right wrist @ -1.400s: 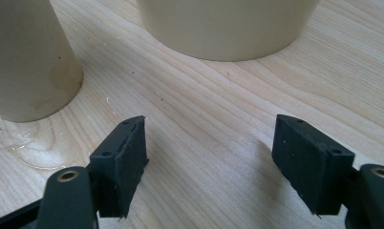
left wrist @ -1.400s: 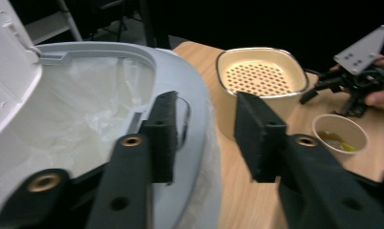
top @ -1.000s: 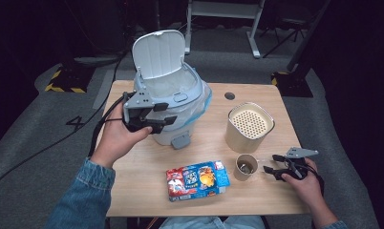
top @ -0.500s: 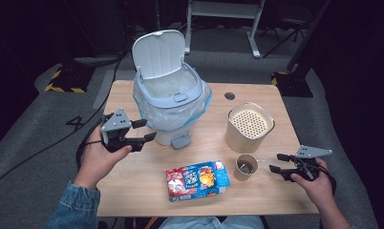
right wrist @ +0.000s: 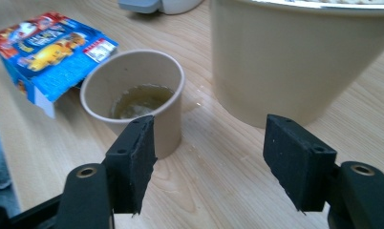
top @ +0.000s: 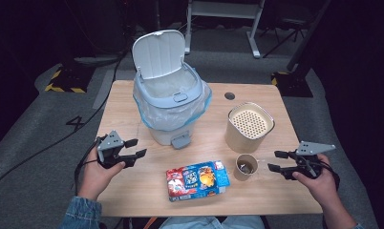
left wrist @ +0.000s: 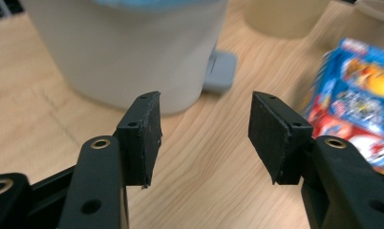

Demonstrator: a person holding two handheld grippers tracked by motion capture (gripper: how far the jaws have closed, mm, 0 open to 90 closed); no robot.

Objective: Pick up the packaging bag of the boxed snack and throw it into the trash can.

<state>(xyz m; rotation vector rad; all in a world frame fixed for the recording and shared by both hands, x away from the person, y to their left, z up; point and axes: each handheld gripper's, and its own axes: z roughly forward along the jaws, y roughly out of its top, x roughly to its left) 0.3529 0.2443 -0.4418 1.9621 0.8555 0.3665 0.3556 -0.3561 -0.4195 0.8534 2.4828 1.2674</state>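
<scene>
Cup (top: pixel 246 166) upright, right gripper (top: pixel 276 161) beside it.

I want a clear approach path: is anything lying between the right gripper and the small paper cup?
No. In the high view, bare table separates the right gripper from the paper cup; the right gripper view shows a few droplets on the wood there.

Blue snack box (left wrist: pixel 357 102) blurred, its label perhaps unreadable, cut off at right edge

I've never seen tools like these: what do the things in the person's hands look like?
Each hand holds black tongs: the left tongs and right tongs each end in two flat rectangular pads on arms with brass-ringed holes. A grey three-cornered plate tops each, a black cable trails off, and a denim sleeve shows.
</scene>
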